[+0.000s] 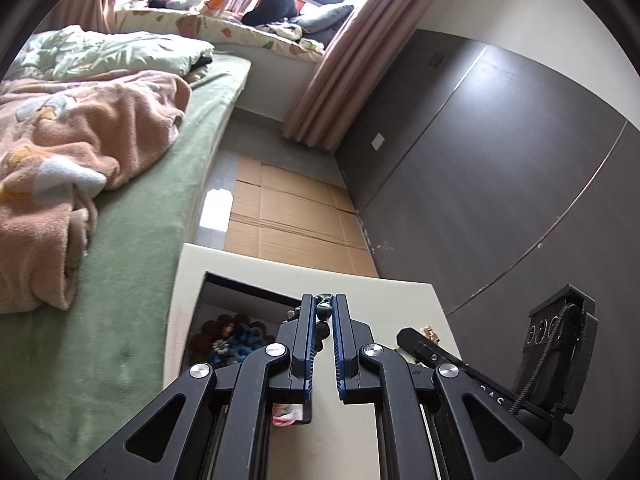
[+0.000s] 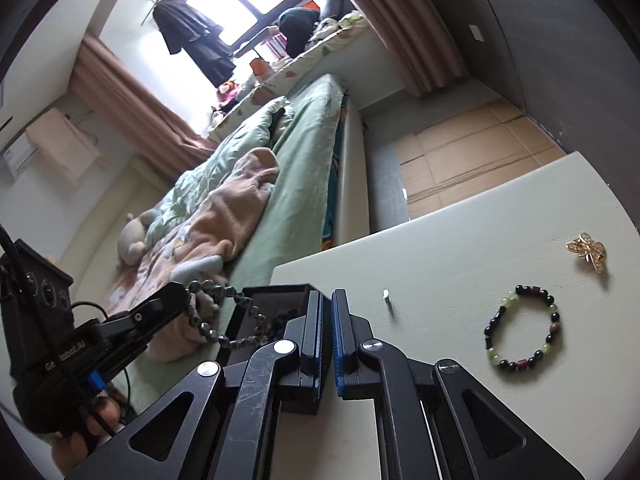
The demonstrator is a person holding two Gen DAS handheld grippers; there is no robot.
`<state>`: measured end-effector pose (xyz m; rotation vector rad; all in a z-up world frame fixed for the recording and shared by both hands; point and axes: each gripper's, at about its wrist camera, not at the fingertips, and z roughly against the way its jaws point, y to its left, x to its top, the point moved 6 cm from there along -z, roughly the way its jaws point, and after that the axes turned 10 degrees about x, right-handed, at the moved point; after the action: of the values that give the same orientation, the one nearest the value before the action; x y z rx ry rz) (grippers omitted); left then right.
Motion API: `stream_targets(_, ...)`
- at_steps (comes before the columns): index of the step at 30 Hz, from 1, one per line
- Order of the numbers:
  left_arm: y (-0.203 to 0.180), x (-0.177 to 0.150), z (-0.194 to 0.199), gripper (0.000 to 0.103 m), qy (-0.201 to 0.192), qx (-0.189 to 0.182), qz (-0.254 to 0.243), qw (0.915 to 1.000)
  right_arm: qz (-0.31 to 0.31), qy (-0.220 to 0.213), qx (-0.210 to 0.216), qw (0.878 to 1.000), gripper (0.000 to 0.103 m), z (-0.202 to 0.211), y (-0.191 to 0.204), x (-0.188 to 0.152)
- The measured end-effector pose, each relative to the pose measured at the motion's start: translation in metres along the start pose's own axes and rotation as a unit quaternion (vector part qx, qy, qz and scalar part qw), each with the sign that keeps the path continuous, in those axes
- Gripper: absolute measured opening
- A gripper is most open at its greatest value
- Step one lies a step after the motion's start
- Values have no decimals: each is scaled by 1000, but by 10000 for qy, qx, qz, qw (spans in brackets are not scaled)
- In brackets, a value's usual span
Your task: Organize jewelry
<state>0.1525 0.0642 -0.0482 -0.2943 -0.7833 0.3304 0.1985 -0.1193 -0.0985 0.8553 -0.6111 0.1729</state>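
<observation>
pinching a dark bead strand (image 1: pixel 323 312), left hand-held gripper (image 1: pixel 323 300) sits nearly closed; right hand-held gripper (image 2: pixel 327 296) shut, empty.

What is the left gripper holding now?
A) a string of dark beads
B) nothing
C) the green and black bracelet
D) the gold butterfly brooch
A: the left gripper is shut on a string of dark beads, which hangs over the black box; the brooch and the bracelet lie free on the table.
</observation>
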Motion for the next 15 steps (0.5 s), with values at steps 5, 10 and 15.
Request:
stream_targets(5, 10, 2, 4, 8, -51, 59, 49, 10000, -127, 270, -414, 9987, 8, -9, -11, -6)
stream_targets(10, 22, 11, 3, 8, -92, 79, 260, 9996, -406, 560, -715, 9950, 13, -25, -35, -10)
stream_targets(15, 33, 20, -4, 8, -98, 100, 394, 9991, -478, 550, -729, 9947, 41, -30, -43, -6)
